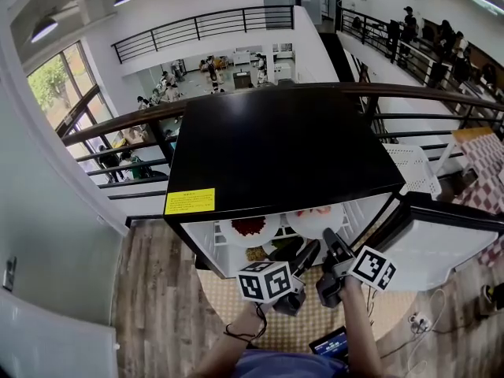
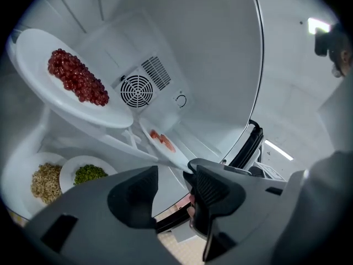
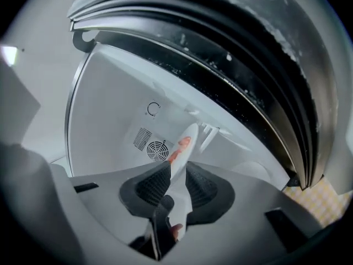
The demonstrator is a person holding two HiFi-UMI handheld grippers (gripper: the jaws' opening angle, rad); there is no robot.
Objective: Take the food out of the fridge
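The right gripper [image 3: 177,185] gripped the rim of the pink-food plate [image 3: 182,156] inside the fridge [image 1: 283,144], the left gripper [image 2: 175,195] gaped empty, and a level pull outward seemed due next.

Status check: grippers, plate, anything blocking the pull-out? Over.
Left gripper open, holding nothing. Right gripper shut on rim of pink-food plate, not yet out of fridge. Red-berry plate close alongside; watch it on the pull.
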